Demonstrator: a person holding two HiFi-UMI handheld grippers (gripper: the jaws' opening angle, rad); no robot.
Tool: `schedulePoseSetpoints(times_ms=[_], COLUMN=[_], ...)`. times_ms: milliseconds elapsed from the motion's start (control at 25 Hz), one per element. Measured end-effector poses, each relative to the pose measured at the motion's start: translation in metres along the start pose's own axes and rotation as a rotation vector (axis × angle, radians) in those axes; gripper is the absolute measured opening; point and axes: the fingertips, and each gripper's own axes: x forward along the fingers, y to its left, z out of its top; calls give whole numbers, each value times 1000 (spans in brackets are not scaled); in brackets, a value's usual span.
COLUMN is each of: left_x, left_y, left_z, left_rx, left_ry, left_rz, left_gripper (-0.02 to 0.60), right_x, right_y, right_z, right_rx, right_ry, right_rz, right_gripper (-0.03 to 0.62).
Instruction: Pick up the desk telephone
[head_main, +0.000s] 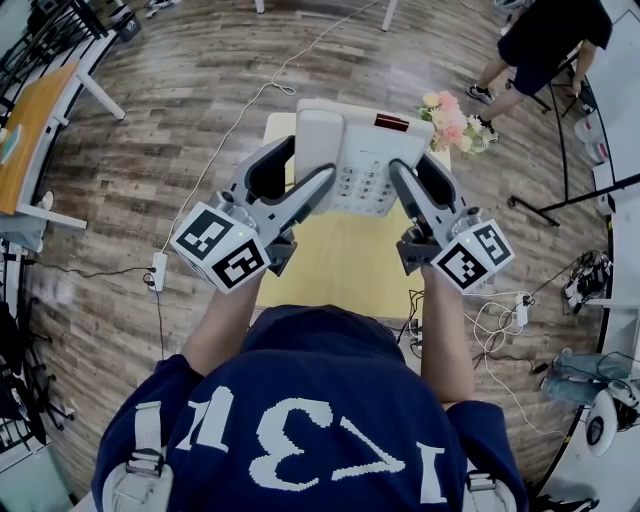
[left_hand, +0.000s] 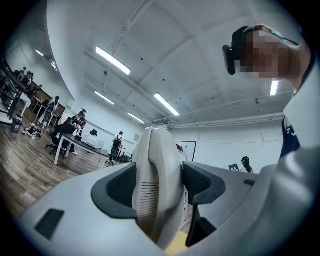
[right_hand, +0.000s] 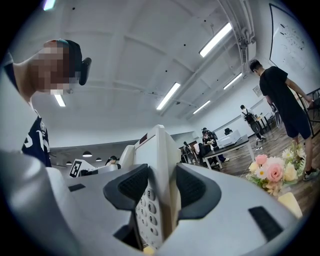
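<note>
A white desk telephone (head_main: 362, 150) with a keypad and a dark red display is held up above the small yellow table (head_main: 340, 265). My left gripper (head_main: 308, 185) is shut on its left side, where the handset (left_hand: 155, 185) stands upright between the dark pads. On the phone's right edge (right_hand: 161, 170) my right gripper (head_main: 402, 185) is shut too, its pads pressing either side beside the keypad (right_hand: 147, 212). Both grippers point a little upward.
A bunch of pink and cream flowers (head_main: 455, 122) stands at the table's far right corner. Cables and a power strip (head_main: 158, 270) lie on the wooden floor to the left. A person in black (head_main: 545, 45) stands at the far right. A wooden desk (head_main: 35, 130) is at left.
</note>
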Motion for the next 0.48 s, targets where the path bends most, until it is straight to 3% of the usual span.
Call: schedulePoseSetpoints(times_ms=[480], left_x=[0], left_y=[2], left_z=[-1], left_rx=[2], left_ry=[-3], left_rz=[7], left_gripper=[299], right_x=[2], right_y=[-1], right_z=[-1], right_rx=[1], right_ry=[-1], right_rz=[6], right_gripper=[192])
